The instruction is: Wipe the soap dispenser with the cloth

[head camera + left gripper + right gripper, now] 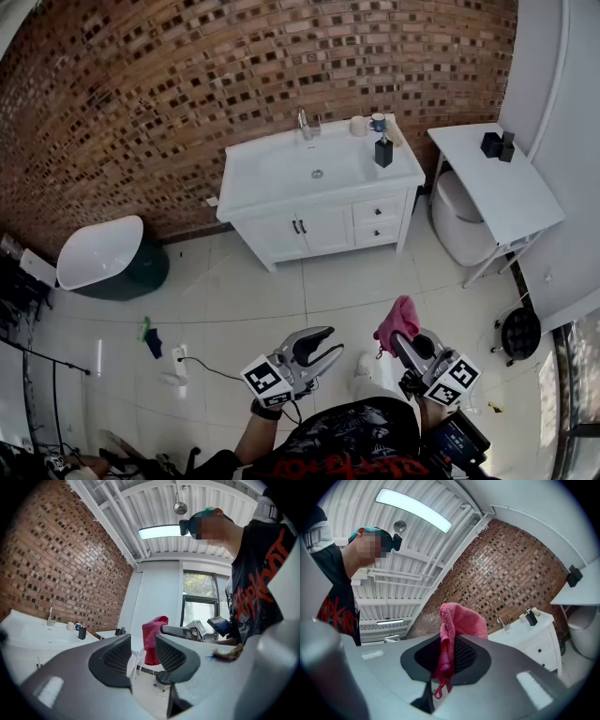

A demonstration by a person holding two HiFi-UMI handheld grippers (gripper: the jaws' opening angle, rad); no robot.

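The black soap dispenser (383, 151) stands at the right back of the white vanity (281, 192), far across the floor from both grippers; it also shows small as the dispenser (82, 632) and the dispenser (530, 617). My right gripper (399, 340) is shut on a pink cloth (397, 321), which bunches above the jaws and hangs between them in the right gripper view, cloth (454, 625), gripper (449, 653). My left gripper (330, 343) is held low beside it, jaws narrowly apart with nothing between them; the left gripper (143, 644) looks toward the cloth (151, 641).
A faucet (304, 123) and cups (359, 125) sit on the vanity top. A white side table (511, 192) with black items stands right of it, over a toilet (457, 220). A white tub (98, 251) is at left. A cable and small items (178, 361) lie on the tiles.
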